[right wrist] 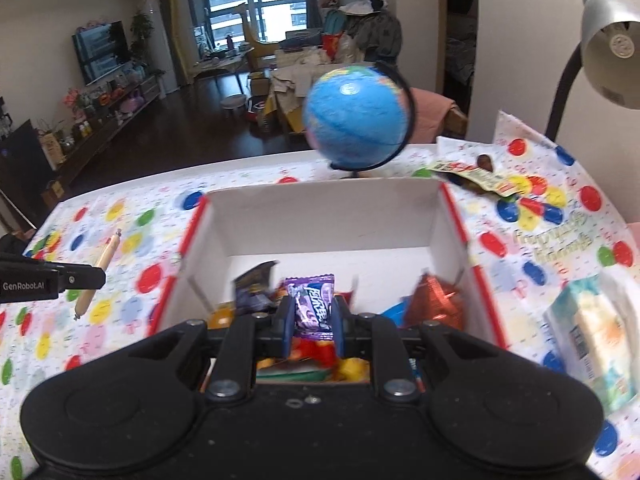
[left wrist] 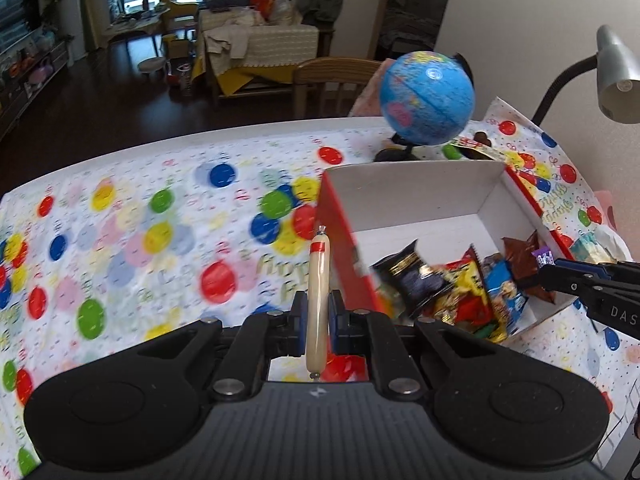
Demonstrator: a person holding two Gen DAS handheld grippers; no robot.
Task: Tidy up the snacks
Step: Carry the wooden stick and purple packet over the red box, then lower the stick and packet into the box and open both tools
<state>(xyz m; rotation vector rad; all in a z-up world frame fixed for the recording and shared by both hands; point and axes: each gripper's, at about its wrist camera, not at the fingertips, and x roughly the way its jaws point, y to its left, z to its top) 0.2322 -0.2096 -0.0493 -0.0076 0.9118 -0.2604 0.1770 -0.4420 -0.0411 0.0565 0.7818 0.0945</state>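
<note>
**Both grippers loaded, box between them**

My left gripper point(left wrist: 316, 312) is clamped tight on a pale sausage stick point(left wrist: 318, 296) with a red band near its top. Stick stands roughly upright between the blue pads, sticking out above and below them. It's over the balloon-print tablecloth point(left wrist: 140, 240), just left of the red wall of the box point(left wrist: 420, 196).

My right gripper point(right wrist: 311, 320) is pinched nearly closed on a purple candy wrapper point(right wrist: 312, 304), held upright between the pads, above the near end of the box point(right wrist: 320, 216).

Box is red outside, white inside, open top. Its near half holds a loose pile of snack packets point(left wrist: 460, 288): black, yellow, blue, brown. Far half is bare white floor.

Behind the box: blue globe point(left wrist: 426, 98) on a black stand, one more snack packet point(right wrist: 476, 174) on the cloth beside it. Tissue pack point(right wrist: 592, 332) just right of the box. Grey desk lamp point(right wrist: 608, 52) at far right.
</note>
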